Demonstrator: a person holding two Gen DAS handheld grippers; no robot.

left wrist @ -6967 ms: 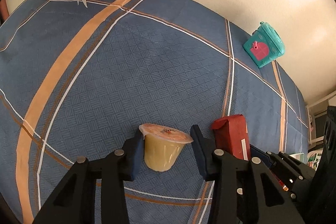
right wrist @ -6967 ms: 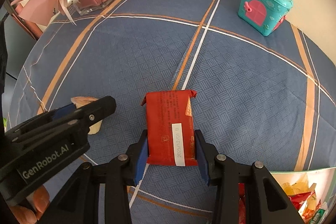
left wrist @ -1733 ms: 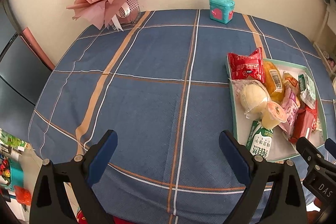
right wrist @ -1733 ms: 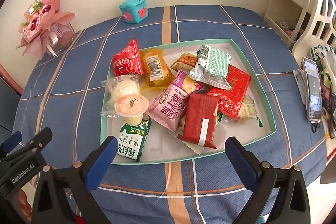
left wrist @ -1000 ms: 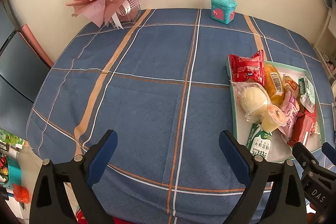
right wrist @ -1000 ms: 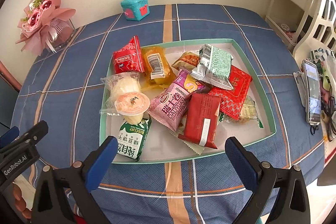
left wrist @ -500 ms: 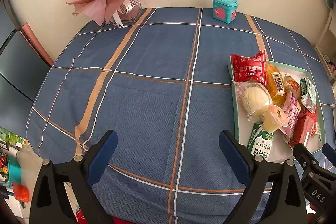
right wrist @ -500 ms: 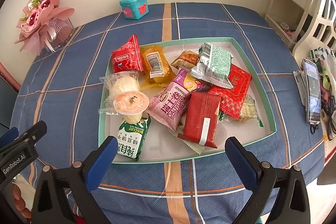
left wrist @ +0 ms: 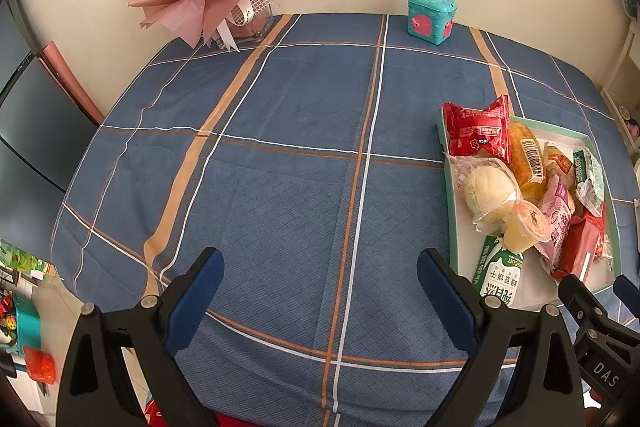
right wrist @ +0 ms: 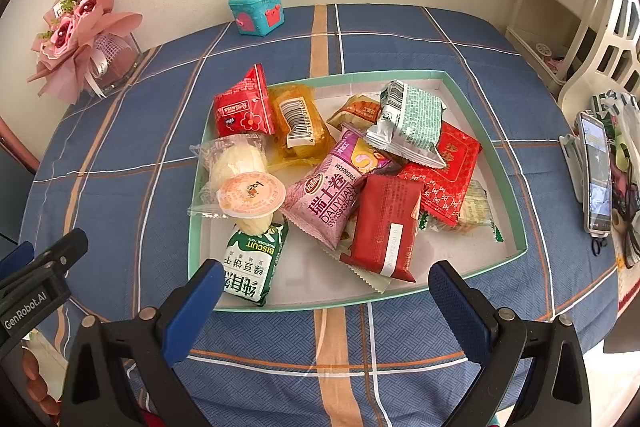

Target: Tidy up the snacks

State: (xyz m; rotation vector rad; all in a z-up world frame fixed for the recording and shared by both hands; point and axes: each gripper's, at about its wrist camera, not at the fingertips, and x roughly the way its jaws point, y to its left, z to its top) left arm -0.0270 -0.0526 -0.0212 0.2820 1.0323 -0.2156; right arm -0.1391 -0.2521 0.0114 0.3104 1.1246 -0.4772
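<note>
Both fingers [right wrist: 192, 303] spread empty, tray [right wrist: 516, 223] snacks overlapping, green biscuit pack [right wrist: 252, 263] partly hidden

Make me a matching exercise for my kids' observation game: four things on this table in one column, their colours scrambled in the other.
1. jelly cup
2. biscuit pack
3. Swiss roll pack
4. toy box

a. teal
b. pink
c. green and white
d. pale yellow with an orange lid

Pairs: 1-d, 2-c, 3-b, 4-a
</note>
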